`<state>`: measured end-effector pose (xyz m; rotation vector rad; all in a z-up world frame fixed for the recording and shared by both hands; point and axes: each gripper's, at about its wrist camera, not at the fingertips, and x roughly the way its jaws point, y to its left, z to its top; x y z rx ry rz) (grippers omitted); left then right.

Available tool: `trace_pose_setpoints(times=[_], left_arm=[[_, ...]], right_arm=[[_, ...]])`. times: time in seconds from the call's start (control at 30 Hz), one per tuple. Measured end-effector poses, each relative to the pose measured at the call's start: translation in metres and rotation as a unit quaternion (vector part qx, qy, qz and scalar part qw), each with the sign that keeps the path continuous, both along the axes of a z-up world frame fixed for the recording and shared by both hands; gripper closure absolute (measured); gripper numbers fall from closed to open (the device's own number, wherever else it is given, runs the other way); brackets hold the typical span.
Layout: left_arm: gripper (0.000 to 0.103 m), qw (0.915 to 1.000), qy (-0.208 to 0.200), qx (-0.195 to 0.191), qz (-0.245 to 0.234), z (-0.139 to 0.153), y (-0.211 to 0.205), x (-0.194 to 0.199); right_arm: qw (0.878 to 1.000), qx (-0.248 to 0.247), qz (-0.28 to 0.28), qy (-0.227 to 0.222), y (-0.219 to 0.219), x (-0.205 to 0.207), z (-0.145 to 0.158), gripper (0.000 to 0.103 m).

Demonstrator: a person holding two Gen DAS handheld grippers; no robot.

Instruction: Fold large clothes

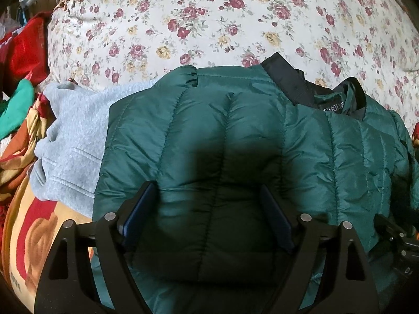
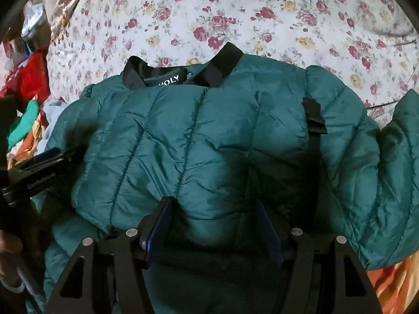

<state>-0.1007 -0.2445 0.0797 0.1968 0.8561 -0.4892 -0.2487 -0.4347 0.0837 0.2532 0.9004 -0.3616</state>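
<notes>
now | left gripper (image 1: pixel 209 204): jaws apart over green puffer jacket (image 1: pixel 235 136); right gripper (image 2: pixel 213 217): likewise apart

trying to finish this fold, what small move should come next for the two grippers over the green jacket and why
Probably lower the right gripper and close it on the green jacket: both it and the left gripper hang open over the quilted fabric, gripping nothing, and the right sleeve lies spread out, unfolded.

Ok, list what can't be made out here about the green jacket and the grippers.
- Green jacket hem: cut off by the lower edge and gripper frame, both views.
- Collar label: first letters hidden under the black collar.
- Left gripper and right gripper: jaws apart; shadow hides whether the pads press the fabric.
- Grey garment: partly under the jacket.
</notes>
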Motion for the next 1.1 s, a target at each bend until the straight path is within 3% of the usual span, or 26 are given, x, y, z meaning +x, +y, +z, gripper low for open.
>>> trace_pose_setpoints(times=[0.13,0.23,0.33,0.4,0.53,1.1], left_arm=[[0.021,0.9995,0.021,-0.021,-0.010,0.012,0.010,-0.006],[0.021,0.9986,0.014,-0.049,-0.007,0.025,0.019,-0.017],[0.021,0.9989,0.008,-0.043,-0.015,0.034,0.018,-0.030],[0.021,0.9989,0.008,-0.042,-0.022,0.038,0.017,-0.038],[0.021,0.9983,0.013,-0.051,-0.026,0.041,0.018,-0.049],[0.021,0.9973,0.023,-0.059,-0.036,0.049,-0.005,-0.060]], right_arm=[[1.000,0.006,-0.009,-0.008,0.001,-0.003,0.012,0.040],[1.000,0.005,-0.021,-0.020,0.003,-0.011,0.023,0.040],[0.999,-0.002,-0.023,-0.023,0.008,-0.016,0.030,0.038],[0.999,-0.009,-0.026,-0.026,0.011,-0.020,0.034,0.029],[0.999,-0.023,-0.036,-0.033,0.013,-0.029,0.045,0.027],[0.988,-0.070,-0.133,-0.035,-0.076,-0.097,0.080,0.027]])
